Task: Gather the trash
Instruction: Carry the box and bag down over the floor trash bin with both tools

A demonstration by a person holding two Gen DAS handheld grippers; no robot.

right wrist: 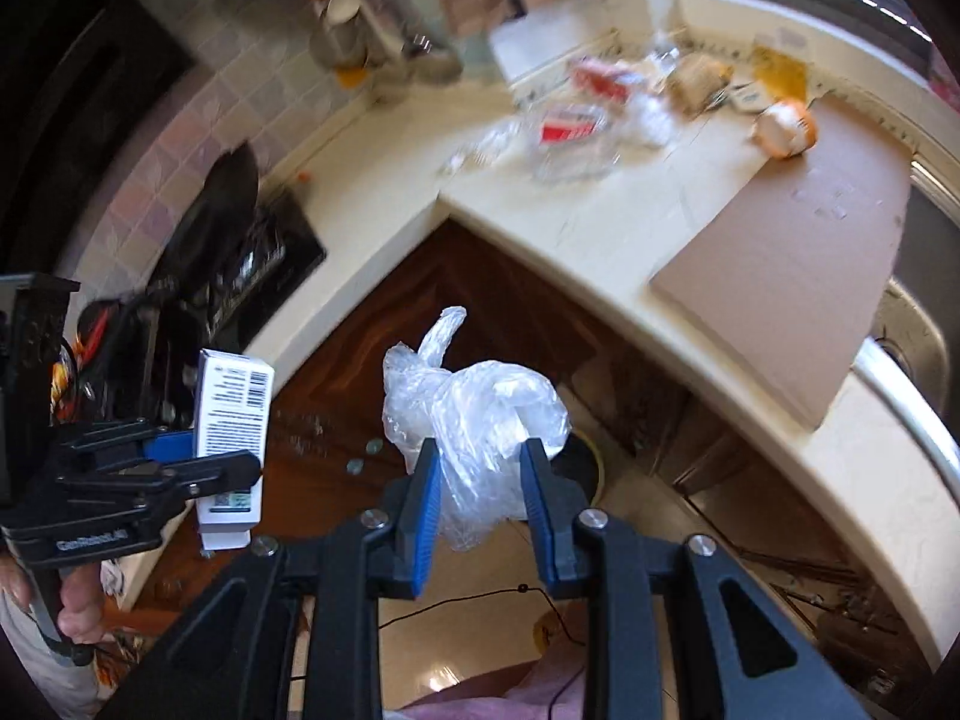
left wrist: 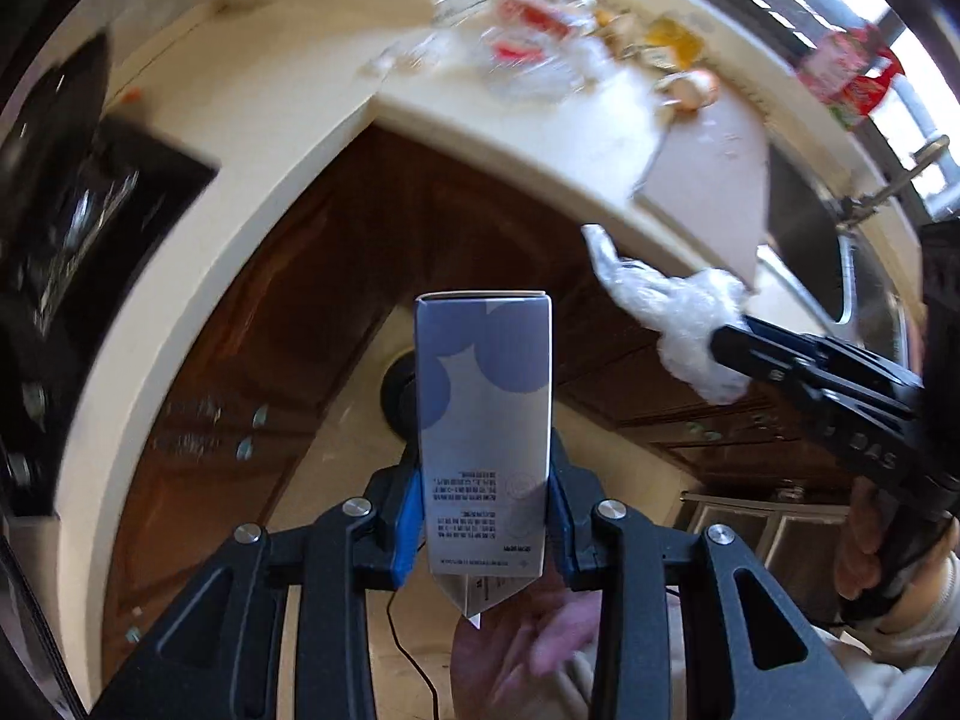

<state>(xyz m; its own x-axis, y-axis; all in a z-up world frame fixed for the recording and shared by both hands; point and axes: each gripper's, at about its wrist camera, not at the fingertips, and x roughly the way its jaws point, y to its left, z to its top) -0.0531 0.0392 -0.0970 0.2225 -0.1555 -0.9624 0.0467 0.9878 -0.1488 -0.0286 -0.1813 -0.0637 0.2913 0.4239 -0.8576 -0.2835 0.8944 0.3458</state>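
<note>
My left gripper (left wrist: 483, 498) is shut on a tall blue-and-grey carton (left wrist: 483, 420), held upright over the floor in front of the corner cabinet. The same carton (right wrist: 231, 426) shows at the left of the right wrist view, clamped in the left gripper (right wrist: 198, 462). A crumpled clear plastic bag (right wrist: 474, 414) sits pinched between the blue pads of my right gripper (right wrist: 480, 474). In the left wrist view that bag (left wrist: 672, 312) hangs from the right gripper (left wrist: 720, 336) at the right. More trash (right wrist: 600, 108) lies blurred on the cream counter (right wrist: 576, 222).
A brown cardboard sheet (right wrist: 798, 276) lies on the counter beside a steel sink (right wrist: 912, 336). A black stove (right wrist: 258, 264) sits at the left. Dark wooden cabinet doors (left wrist: 288, 324) stand below the counter, and a thin black cable (right wrist: 480, 597) runs over the pale tiled floor.
</note>
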